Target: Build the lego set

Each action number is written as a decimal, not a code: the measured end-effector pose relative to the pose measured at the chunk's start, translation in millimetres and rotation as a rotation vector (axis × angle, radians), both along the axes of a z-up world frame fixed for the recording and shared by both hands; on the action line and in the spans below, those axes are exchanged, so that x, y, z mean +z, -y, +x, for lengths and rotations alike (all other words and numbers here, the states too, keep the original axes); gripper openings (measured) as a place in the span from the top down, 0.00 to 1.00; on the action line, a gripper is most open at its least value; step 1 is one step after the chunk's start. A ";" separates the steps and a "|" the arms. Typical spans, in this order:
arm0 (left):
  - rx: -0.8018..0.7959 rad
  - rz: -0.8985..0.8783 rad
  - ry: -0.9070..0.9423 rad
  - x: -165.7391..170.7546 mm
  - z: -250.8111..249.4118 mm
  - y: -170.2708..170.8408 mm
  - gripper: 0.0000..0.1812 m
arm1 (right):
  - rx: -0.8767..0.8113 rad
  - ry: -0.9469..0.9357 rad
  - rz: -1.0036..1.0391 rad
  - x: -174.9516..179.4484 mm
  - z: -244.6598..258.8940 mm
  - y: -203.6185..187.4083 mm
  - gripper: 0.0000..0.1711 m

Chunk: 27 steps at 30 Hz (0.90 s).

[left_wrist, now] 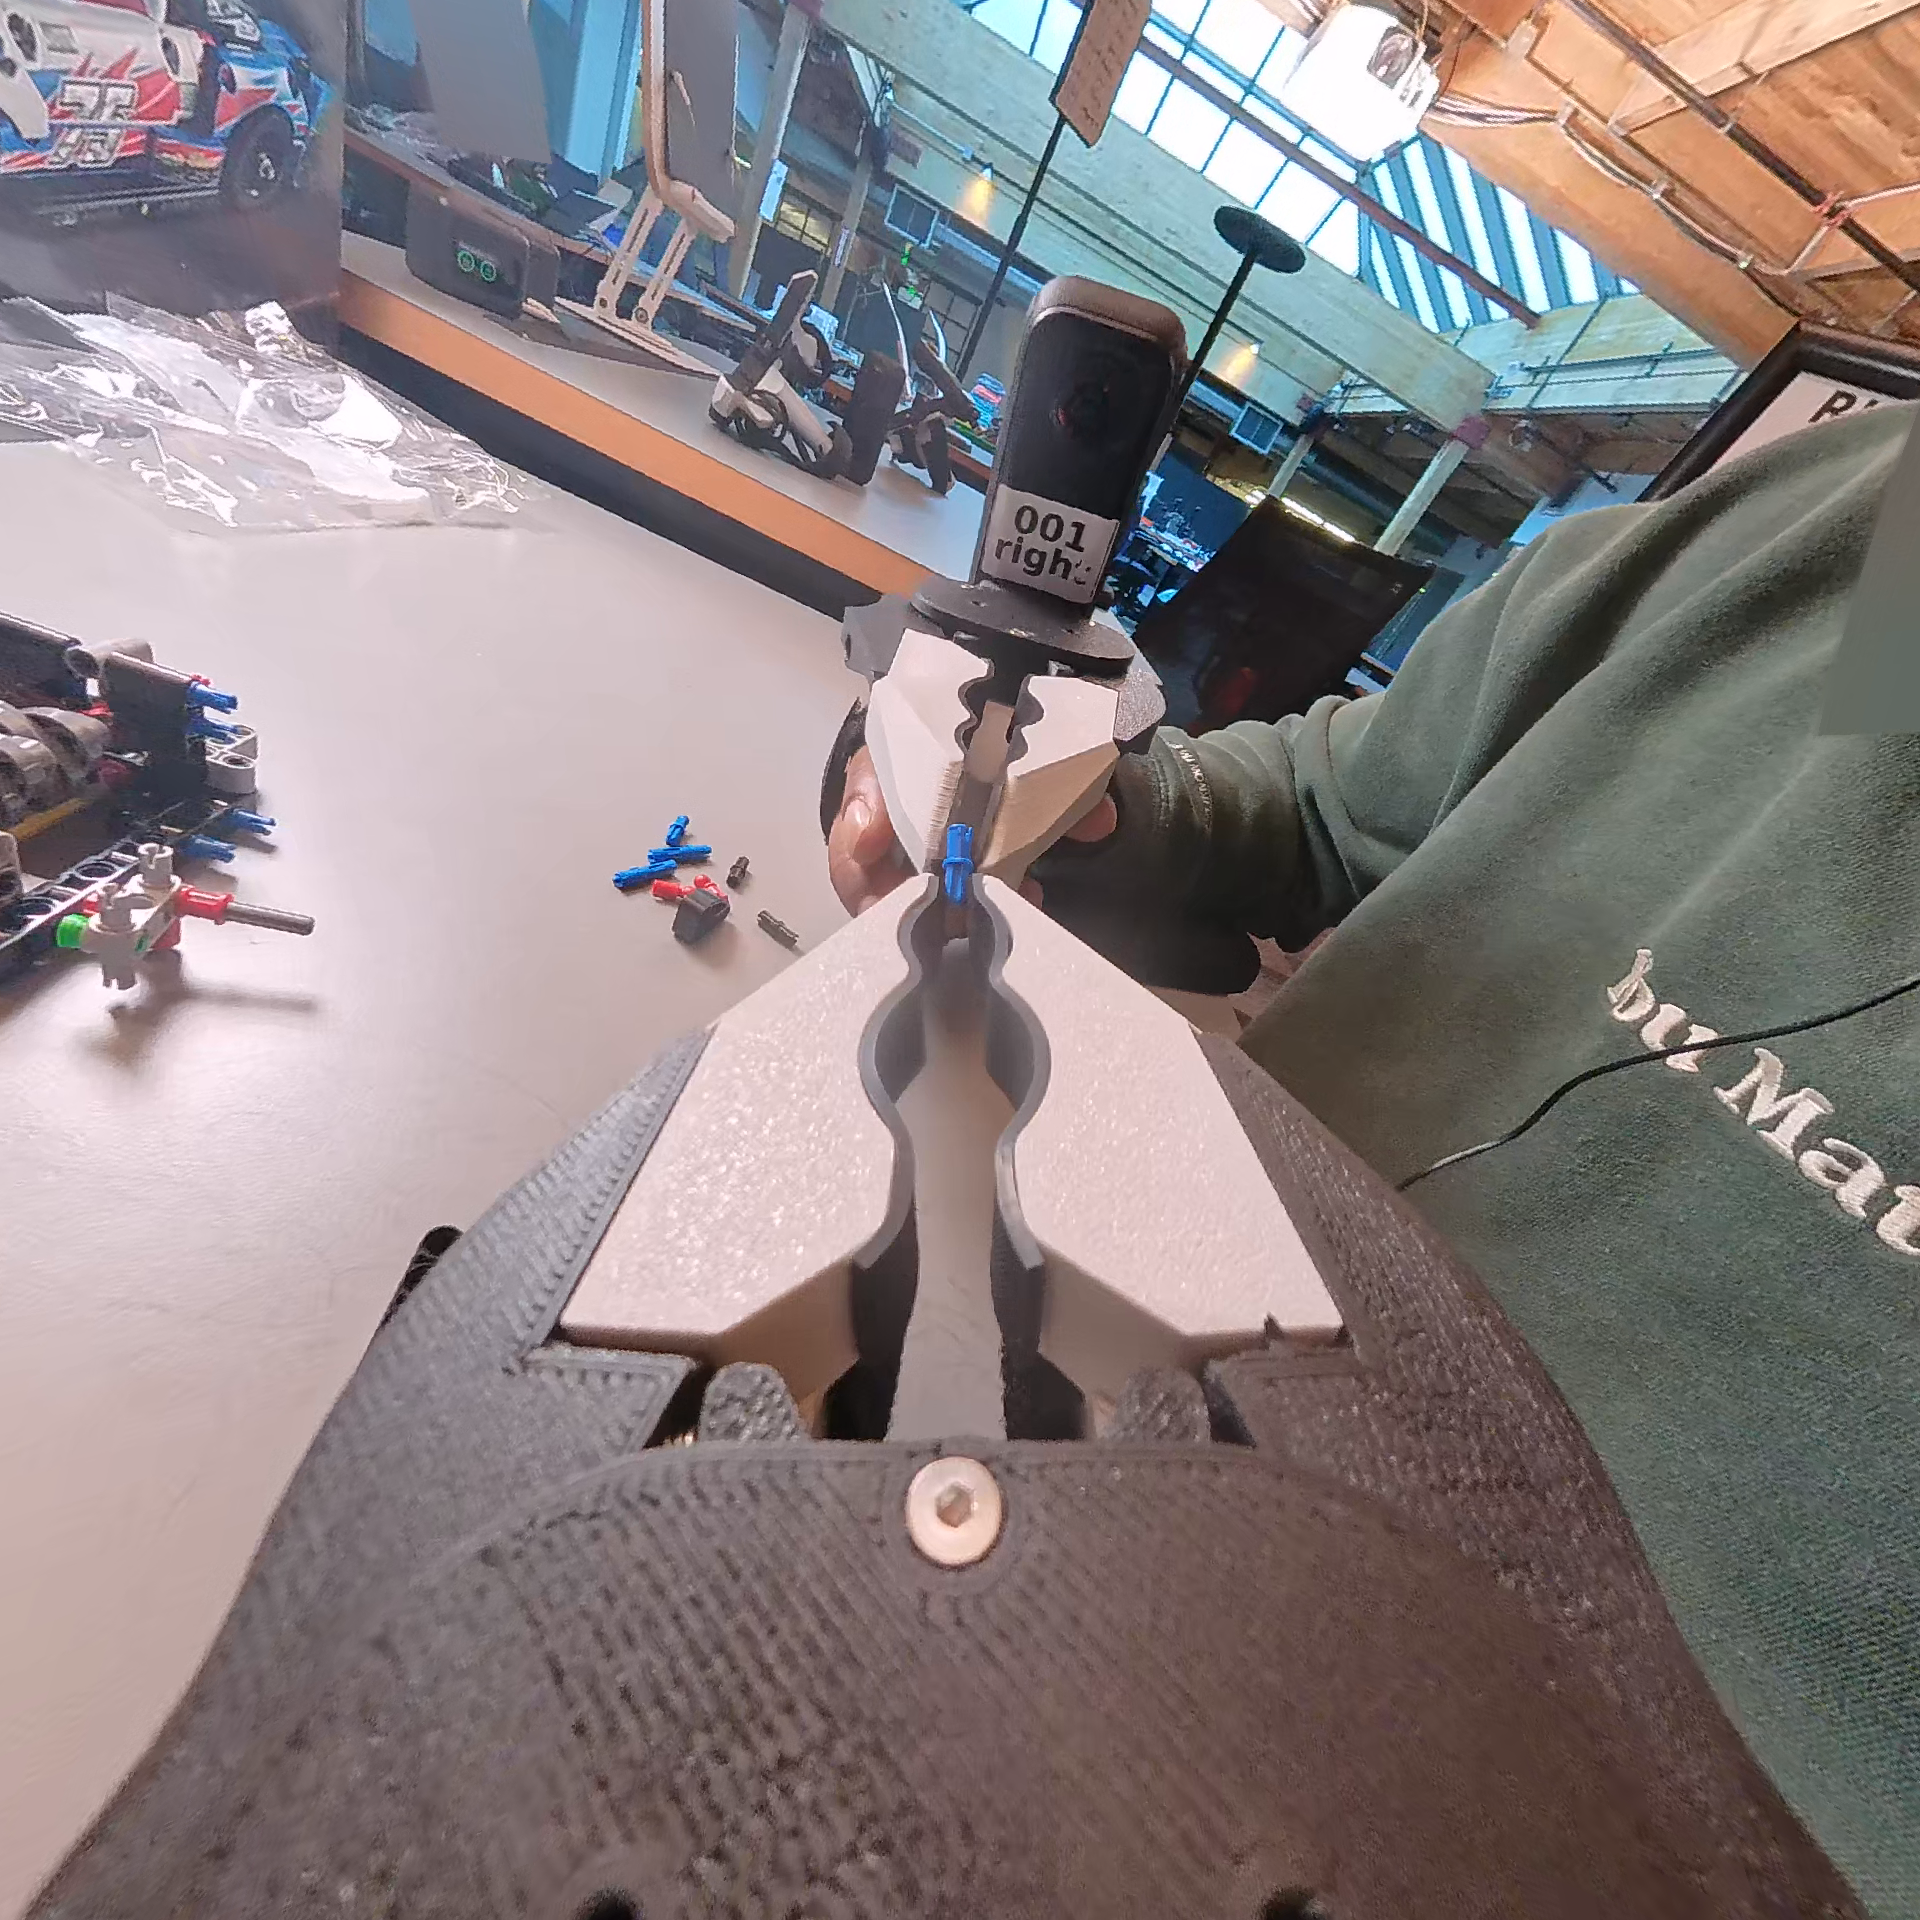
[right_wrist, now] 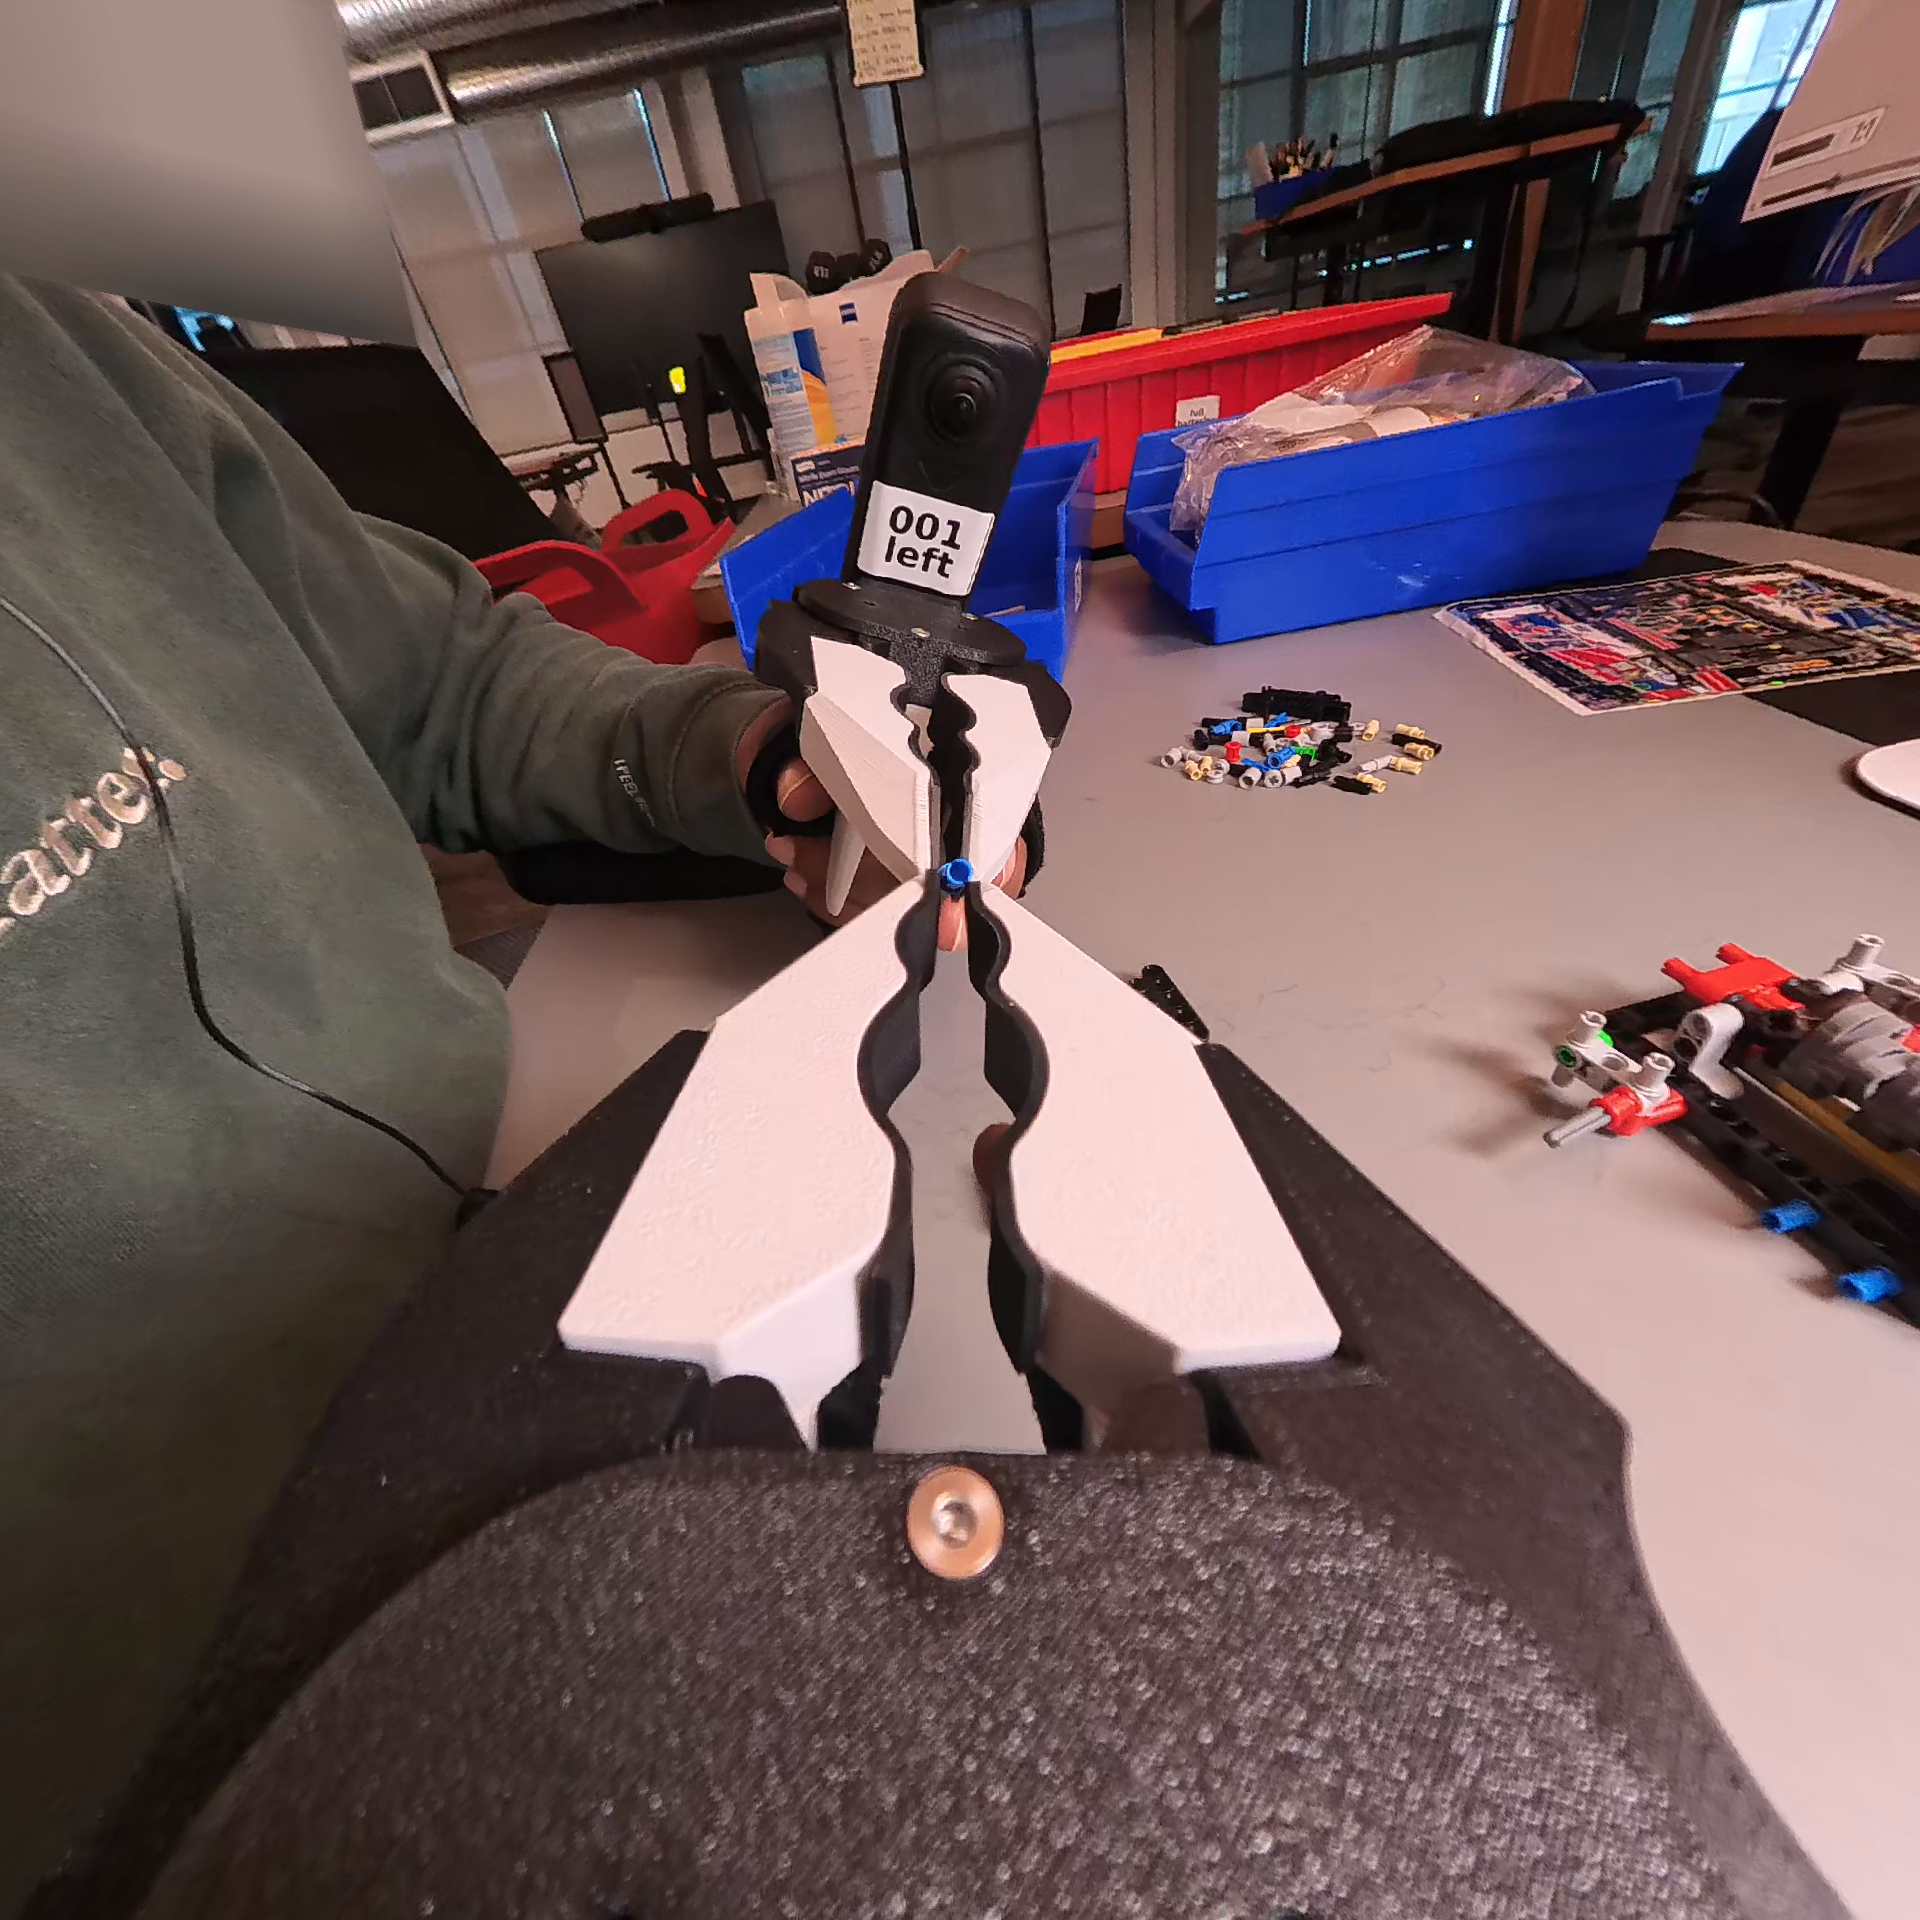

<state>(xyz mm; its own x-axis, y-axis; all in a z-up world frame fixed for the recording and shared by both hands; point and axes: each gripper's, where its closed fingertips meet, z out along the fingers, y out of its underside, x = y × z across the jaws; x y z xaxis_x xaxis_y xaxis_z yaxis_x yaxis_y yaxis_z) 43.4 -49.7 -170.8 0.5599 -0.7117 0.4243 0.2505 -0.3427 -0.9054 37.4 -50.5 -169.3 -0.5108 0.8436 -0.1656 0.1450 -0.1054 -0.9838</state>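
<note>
Tip to tip above grey table (left_wrist: 436,1039): my left gripper (left_wrist: 956,902) and right gripper (right_wrist: 951,883) both pinched tight on small blue plastic connector pin (left_wrist: 958,858).

Grippers meet tip to tip above the table's (right_wrist: 1351,935) near edge, sharing one blue pin (left_wrist: 958,854); the person's green sleeve (left_wrist: 1351,790) blocks that side. Open grey surface lies beneath and ahead. Obstacles: partly built chassis (right_wrist: 1787,1070), loose pin cluster (left_wrist: 691,883), small parts pile (right_wrist: 1299,750), blue bins (right_wrist: 1403,520) along the far edge, plastic bags (left_wrist: 208,416).
</note>
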 end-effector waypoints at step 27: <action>0.178 -0.024 -0.468 -49.3 -23.8 -15.9 0.87 | -0.331 0.575 0.627 -94.6 13.2 -119.6 0.98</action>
<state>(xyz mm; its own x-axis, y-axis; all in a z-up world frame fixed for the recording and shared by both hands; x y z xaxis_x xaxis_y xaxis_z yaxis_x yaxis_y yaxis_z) 19.6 -33.8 -220.1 0.8060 -0.5809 0.1137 -0.1240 -0.3536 -0.9271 50.6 69.1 -263.9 -0.2074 0.9537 0.2179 0.6881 0.3005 -0.6604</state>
